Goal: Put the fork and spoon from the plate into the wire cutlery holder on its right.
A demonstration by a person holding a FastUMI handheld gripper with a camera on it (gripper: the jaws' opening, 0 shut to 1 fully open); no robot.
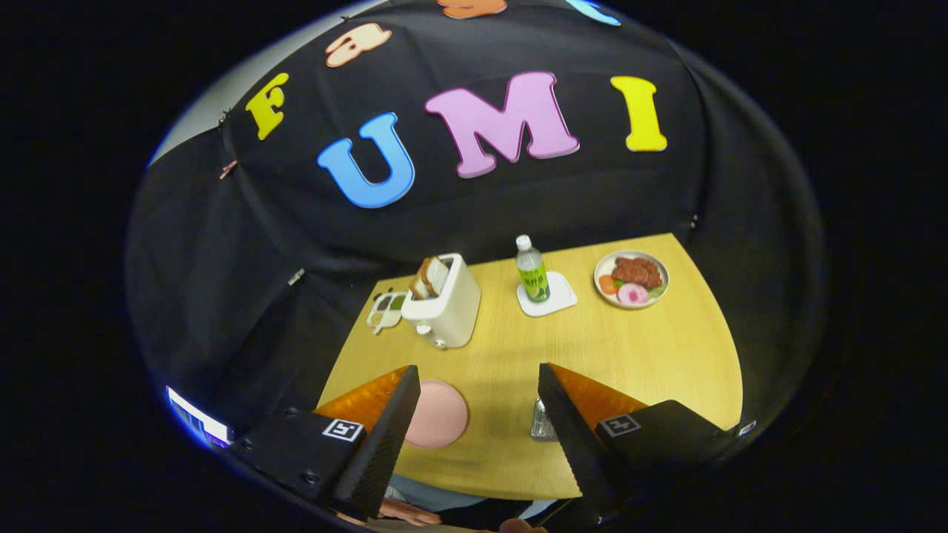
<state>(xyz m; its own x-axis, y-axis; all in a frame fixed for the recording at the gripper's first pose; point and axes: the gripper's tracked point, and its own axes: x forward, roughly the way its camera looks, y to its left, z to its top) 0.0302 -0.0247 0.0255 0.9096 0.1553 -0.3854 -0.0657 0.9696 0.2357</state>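
The claw [474,437] is hanging above the near part of the wooden worktop [652,355] with its two fingers spread wide and nothing sitting between them. The pink plate [438,414] is lying on the worktop just inside the left finger, which is covering part of its rim; what is showing of it is looking bare, and no fork or spoon can be made out on it. To the plate's right, the wire cutlery holder [541,422] is peeking out from behind the right finger, and what it is holding cannot be told, since most of it is hidden.

Well beyond the fingers, a white toaster [448,307] is standing with slices of bread [430,277] sticking out of its top, a small palette-like tray [384,311] is lying beside it, a bottle [532,270] is standing upright on a white coaster [552,300], and a plate of food [632,279] is sitting farther right. A person's hand [404,512] is showing beneath the fingers.
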